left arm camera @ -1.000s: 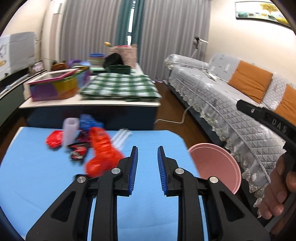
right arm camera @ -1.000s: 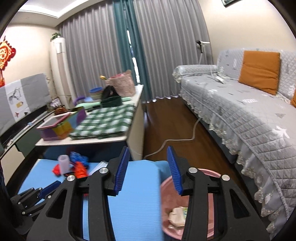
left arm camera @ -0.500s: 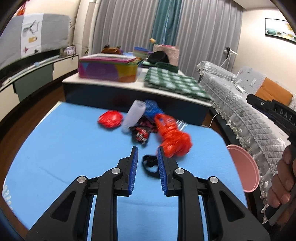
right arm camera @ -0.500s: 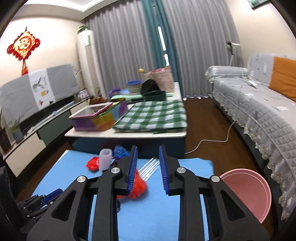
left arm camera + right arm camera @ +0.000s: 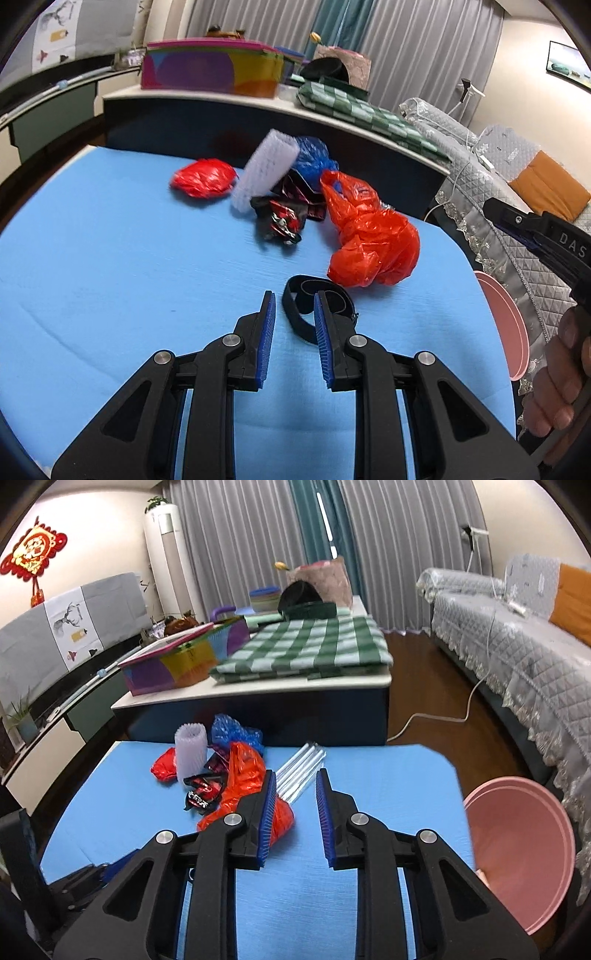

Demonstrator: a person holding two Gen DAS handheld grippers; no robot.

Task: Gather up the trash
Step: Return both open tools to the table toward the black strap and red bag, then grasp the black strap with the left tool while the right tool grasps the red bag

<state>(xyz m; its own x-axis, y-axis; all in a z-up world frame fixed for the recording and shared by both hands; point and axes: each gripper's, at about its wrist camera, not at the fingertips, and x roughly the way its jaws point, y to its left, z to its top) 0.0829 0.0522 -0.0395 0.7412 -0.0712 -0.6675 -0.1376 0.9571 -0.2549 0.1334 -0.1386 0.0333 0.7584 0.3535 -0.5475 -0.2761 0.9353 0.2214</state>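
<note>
Left wrist: left gripper [image 5: 294, 308] narrowly parted, empty, straddling black strap [image 5: 312, 306] edge at 12 o'clock, likely next pickup; pink basin [image 5: 504, 321] at 3 o'clock awaits trash.

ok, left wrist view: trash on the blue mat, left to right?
Crumpled red plastic wrapper → white ribbed foam sleeve → black-and-red snack wrapper → large orange-red plastic bag. The black strap loop sits nearest, at the left claw, so it is left out of the order.
</note>
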